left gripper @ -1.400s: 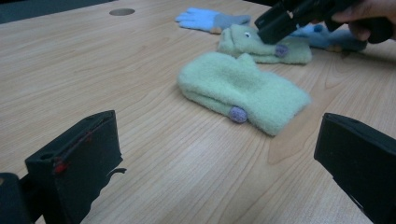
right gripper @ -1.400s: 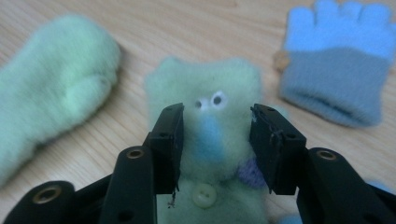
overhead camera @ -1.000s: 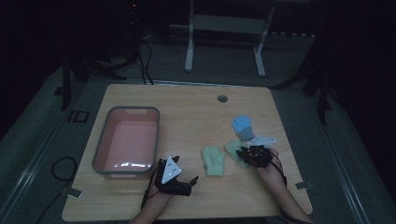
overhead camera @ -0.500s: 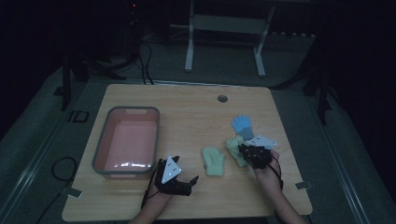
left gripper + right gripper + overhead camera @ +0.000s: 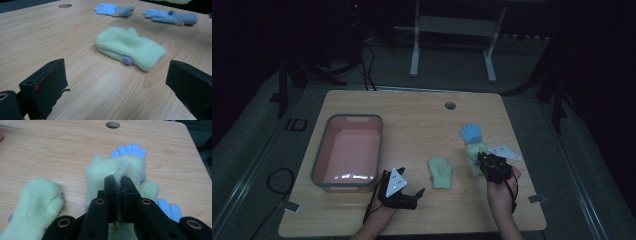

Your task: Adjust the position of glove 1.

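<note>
My right gripper (image 5: pixel 118 180) is shut on a pale green fluffy mitten (image 5: pixel 115 170) and holds it lifted a little above the table. In the high view this gripper (image 5: pixel 482 159) is at the right of the table with that mitten (image 5: pixel 473 151) hanging over a blue glove (image 5: pixel 471 132). A second green mitten (image 5: pixel 441 172) lies flat near the table's middle. My left gripper (image 5: pixel 412 192) rests near the front edge, open. In its own view the lying mitten (image 5: pixel 130 48) is just beyond the wide-apart jaws. Two blue gloves (image 5: pixel 113 10) (image 5: pixel 170 17) lie farther back.
A pink tub with a grey rim (image 5: pixel 319 155) stands at the left of the wooden table (image 5: pixel 422 115). A round cable hole (image 5: pixel 450 105) is near the far edge. A metal stand (image 5: pixel 452 30) is on the floor beyond the table.
The right gripper has risen and drifted slightly right with the green mitten pinched in it. The left gripper has stayed where it was.
</note>
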